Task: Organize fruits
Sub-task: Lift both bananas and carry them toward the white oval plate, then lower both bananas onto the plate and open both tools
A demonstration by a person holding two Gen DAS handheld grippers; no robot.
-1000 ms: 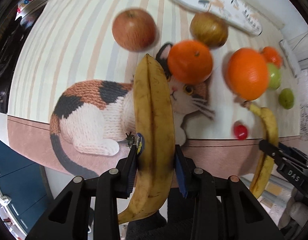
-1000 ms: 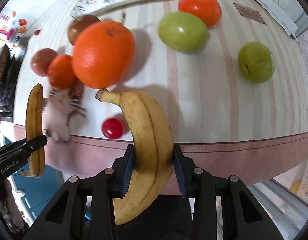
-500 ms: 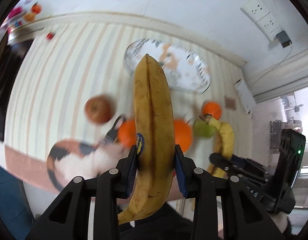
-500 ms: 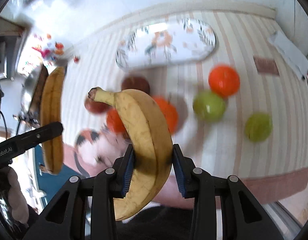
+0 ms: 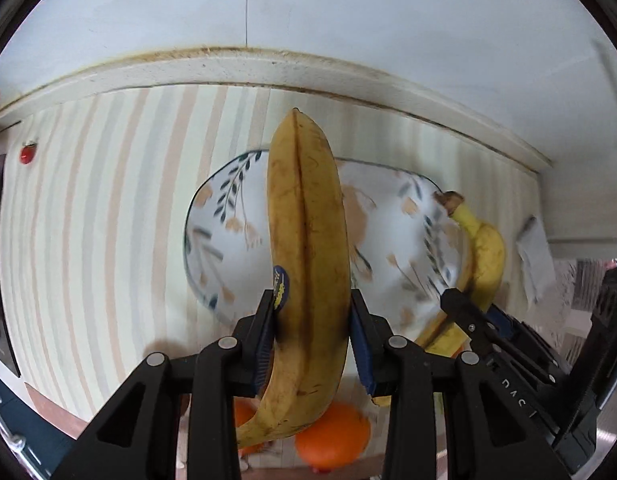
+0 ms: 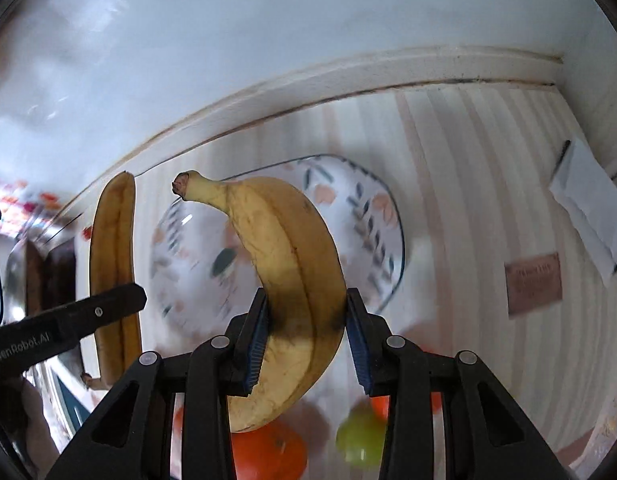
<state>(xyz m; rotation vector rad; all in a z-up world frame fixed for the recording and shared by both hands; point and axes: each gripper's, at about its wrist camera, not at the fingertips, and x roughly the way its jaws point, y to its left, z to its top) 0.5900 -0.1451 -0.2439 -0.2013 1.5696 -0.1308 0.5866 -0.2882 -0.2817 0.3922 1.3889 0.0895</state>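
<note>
My left gripper [image 5: 311, 328] is shut on a brown-flecked banana [image 5: 304, 240] with a blue sticker and holds it above the floral oval plate [image 5: 224, 216]. My right gripper [image 6: 306, 330] is shut on a second, curved banana [image 6: 284, 256] over the same plate [image 6: 372, 220]. In the left wrist view the right gripper's banana [image 5: 482, 256] hangs over the plate's right end. In the right wrist view the left gripper's banana [image 6: 114, 248] hangs at the plate's left end. Oranges [image 5: 332, 436] [image 6: 268, 452] and a green fruit [image 6: 360, 440] lie on the striped cloth below, nearer me.
The white wall and its ledge [image 5: 268, 64] stand just behind the plate. A small red tomato [image 5: 27, 153] lies at the far left. A folded paper [image 6: 588, 200] and a brown card [image 6: 534, 284] lie at the right of the cloth.
Both grippers rose and moved forward from over the fruit near the front edge to above the plate, each keeping its banana. The oranges and apples dropped to the bottom of both views.
</note>
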